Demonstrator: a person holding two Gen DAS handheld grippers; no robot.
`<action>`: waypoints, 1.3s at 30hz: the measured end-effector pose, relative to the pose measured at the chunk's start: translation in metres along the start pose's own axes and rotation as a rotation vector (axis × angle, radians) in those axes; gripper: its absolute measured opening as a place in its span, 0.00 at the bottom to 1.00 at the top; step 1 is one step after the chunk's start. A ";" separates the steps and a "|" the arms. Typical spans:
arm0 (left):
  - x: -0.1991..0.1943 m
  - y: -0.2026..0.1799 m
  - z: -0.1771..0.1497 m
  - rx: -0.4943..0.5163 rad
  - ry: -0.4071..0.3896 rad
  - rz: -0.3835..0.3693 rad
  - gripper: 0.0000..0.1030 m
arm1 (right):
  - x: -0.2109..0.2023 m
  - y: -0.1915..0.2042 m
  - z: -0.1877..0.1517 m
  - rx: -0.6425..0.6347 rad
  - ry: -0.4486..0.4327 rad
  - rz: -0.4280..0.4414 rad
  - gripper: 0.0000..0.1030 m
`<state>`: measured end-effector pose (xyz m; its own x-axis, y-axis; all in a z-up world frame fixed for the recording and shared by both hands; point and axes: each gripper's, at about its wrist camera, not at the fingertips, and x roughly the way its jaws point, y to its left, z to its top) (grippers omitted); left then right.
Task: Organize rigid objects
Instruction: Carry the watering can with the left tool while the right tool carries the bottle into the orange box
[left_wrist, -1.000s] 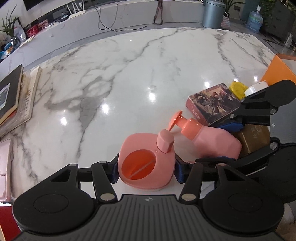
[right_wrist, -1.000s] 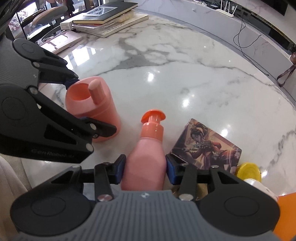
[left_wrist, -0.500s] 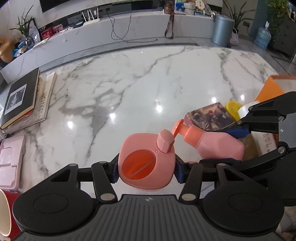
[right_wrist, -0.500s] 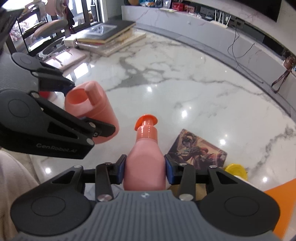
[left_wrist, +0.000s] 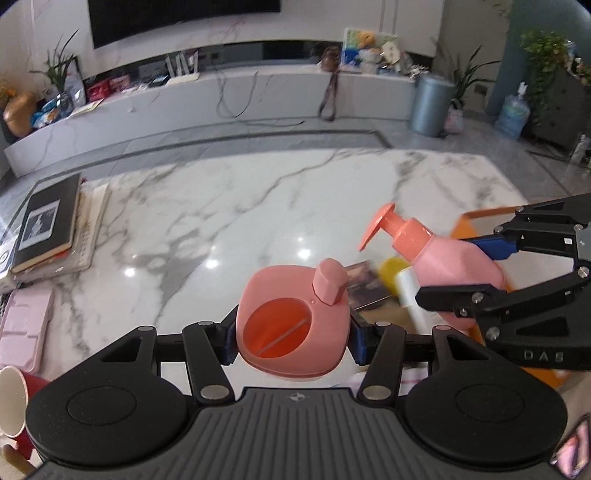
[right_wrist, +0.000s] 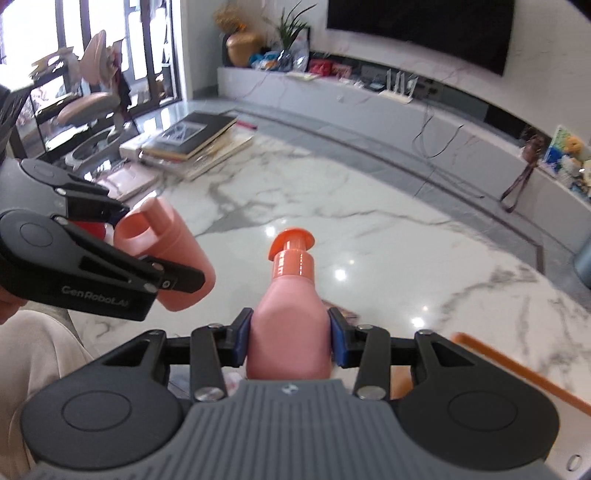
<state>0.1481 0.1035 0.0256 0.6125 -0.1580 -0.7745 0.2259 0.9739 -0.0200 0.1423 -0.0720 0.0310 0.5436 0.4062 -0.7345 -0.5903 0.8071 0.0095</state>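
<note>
Both tongs are loaded. The left tongs (left_wrist: 293, 338) are clamped on the pink jug (left_wrist: 291, 328), blue pads pressed on its two sides, its round mouth open toward the camera and its stub spout at 1 o'clock of that mouth. The right tongs (right_wrist: 291, 338) are clamped on the pump bottle (right_wrist: 290, 325) at its body, the orange pump head pointing away at 12 o'clock. Both things appear to be off the desk (left_wrist: 229, 221), held in the air side by side but apart; in the left view the bottle sits at 3 o'clock of the jug.

My reading is that the task is at an early or middle stage: two things are picked up, neither is set down anywhere. Still on the desk, between and behind the two held things, lie a picture box (left_wrist: 364, 284), a yellow lid (left_wrist: 393, 269) and a white tube (left_wrist: 410, 291). An orange bin (left_wrist: 480, 218) at 3 o'clock looks like the likely place for them, but that is a guess.

Much is unclear. The box, lid and tube are blurred and partly covered by the jug and the right tongs. The bin shows only a rim; what lies in it is hidden. Whether the jug holds anything cannot be told. At 9 o'clock a book stack (left_wrist: 48, 236), a pink case (left_wrist: 24, 328) and a red cup (left_wrist: 14, 402) are cut by the frame edge.
</note>
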 end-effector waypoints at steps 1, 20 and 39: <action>-0.003 -0.009 0.003 0.010 -0.010 -0.013 0.61 | -0.008 -0.005 -0.001 0.005 -0.008 -0.010 0.42; 0.025 -0.187 0.057 0.272 -0.044 -0.281 0.61 | -0.099 -0.131 -0.081 0.102 0.060 -0.247 0.42; 0.109 -0.229 0.030 0.487 0.118 -0.185 0.61 | -0.012 -0.174 -0.125 0.169 0.237 -0.149 0.42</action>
<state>0.1864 -0.1421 -0.0353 0.4461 -0.2726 -0.8524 0.6647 0.7387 0.1116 0.1641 -0.2708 -0.0467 0.4508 0.1829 -0.8737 -0.3964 0.9180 -0.0124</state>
